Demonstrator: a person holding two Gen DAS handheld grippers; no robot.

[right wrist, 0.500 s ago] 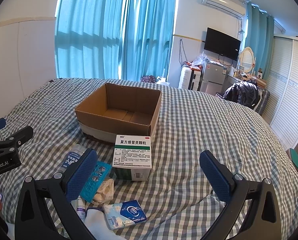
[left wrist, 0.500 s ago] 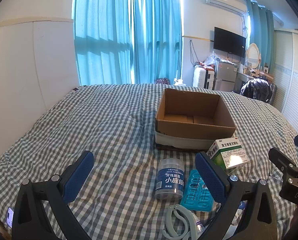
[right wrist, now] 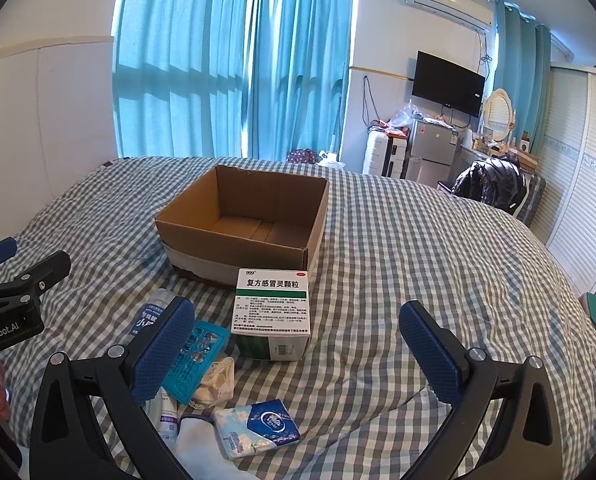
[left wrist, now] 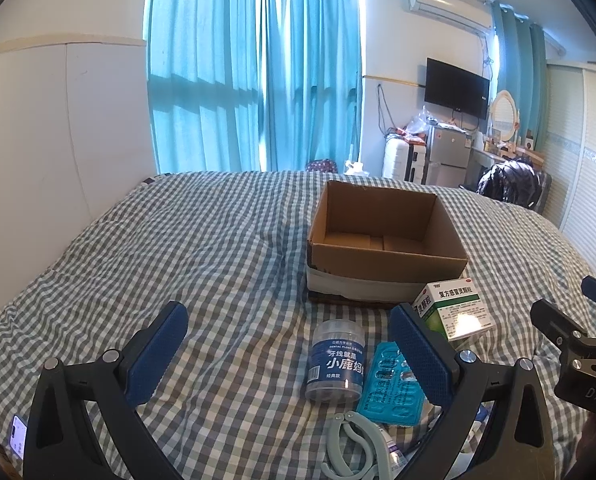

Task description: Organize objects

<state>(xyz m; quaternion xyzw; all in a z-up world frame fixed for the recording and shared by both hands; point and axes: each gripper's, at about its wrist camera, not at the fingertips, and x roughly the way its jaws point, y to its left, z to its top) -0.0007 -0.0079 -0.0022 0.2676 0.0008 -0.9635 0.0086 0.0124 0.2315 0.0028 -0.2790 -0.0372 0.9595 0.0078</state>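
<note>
Both grippers spread wide, holding nothing: left gripper (left wrist: pixel 288 354), right gripper (right wrist: pixel 298 354). Cardboard box (right wrist: pixel 242 224) mid-bed, open-topped. Medicine box (right wrist: pixel 272 312) just beside the box's near wall. Floss jar (left wrist: pixel 336 360) touching blister pack (left wrist: pixel 391 392); tissue pack (right wrist: pixel 256 428) nearer. Checked bedspread (right wrist: pixel 417 260) bare toward right edge.

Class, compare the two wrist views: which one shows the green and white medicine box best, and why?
The right wrist view: the medicine box lies whole between the open tongs, its printed top facing the camera. In the left wrist view the medicine box sits off to the right, partly hidden behind a blue finger pad.
</note>
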